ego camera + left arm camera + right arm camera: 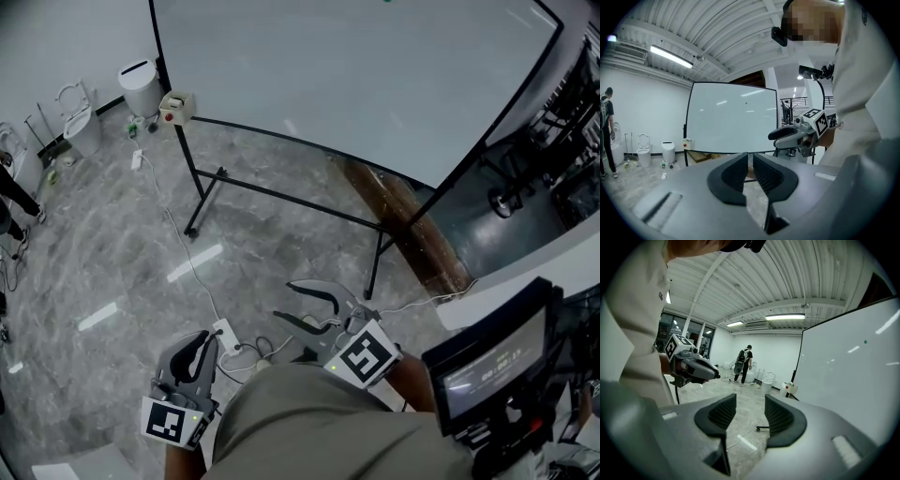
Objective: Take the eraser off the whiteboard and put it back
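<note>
Grey stone floor (112,244) runs under a whiteboard (375,75) on a black stand. A small pale block with a red spot (175,107), probably the eraser, sits at the board's lower left corner, where the task would leave it and where it would also start. Both grippers hang low by the person's body, well away from it, as in a rest pose. The right gripper (286,300) has its jaws wide apart and empty. The left gripper (197,349) is closed to a thin slit, with nothing between its jaws.
</note>
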Demonstrator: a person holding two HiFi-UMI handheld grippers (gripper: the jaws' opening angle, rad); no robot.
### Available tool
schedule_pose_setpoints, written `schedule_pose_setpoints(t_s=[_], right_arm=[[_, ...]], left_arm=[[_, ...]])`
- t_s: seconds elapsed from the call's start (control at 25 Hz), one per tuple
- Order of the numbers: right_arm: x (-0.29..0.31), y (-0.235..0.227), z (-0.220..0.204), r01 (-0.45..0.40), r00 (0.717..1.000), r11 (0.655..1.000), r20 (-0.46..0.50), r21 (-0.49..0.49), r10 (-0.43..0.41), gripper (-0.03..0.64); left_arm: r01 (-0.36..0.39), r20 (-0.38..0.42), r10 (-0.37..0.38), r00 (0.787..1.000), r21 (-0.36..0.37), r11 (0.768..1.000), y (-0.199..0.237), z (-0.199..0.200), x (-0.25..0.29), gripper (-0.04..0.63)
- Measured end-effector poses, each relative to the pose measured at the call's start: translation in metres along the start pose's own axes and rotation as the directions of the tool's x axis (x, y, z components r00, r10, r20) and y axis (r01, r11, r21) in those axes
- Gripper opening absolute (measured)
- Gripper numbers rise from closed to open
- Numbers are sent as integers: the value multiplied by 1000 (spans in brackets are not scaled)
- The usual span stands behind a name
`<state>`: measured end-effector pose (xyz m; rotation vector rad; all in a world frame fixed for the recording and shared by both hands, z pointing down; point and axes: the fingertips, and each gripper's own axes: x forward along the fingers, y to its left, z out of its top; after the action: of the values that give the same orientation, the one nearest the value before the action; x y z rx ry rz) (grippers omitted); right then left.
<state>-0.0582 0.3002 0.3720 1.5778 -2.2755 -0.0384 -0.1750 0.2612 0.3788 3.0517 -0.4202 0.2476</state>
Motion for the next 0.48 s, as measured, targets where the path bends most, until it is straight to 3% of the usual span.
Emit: schedule_pose_setpoints(t_s=[0.48], right_arm=[[5,6,3,-19,1000,1000,-12,-7,19,193]], left_arm=[[-3,-4,3,1000,-9,1000,3,1,-2,40]])
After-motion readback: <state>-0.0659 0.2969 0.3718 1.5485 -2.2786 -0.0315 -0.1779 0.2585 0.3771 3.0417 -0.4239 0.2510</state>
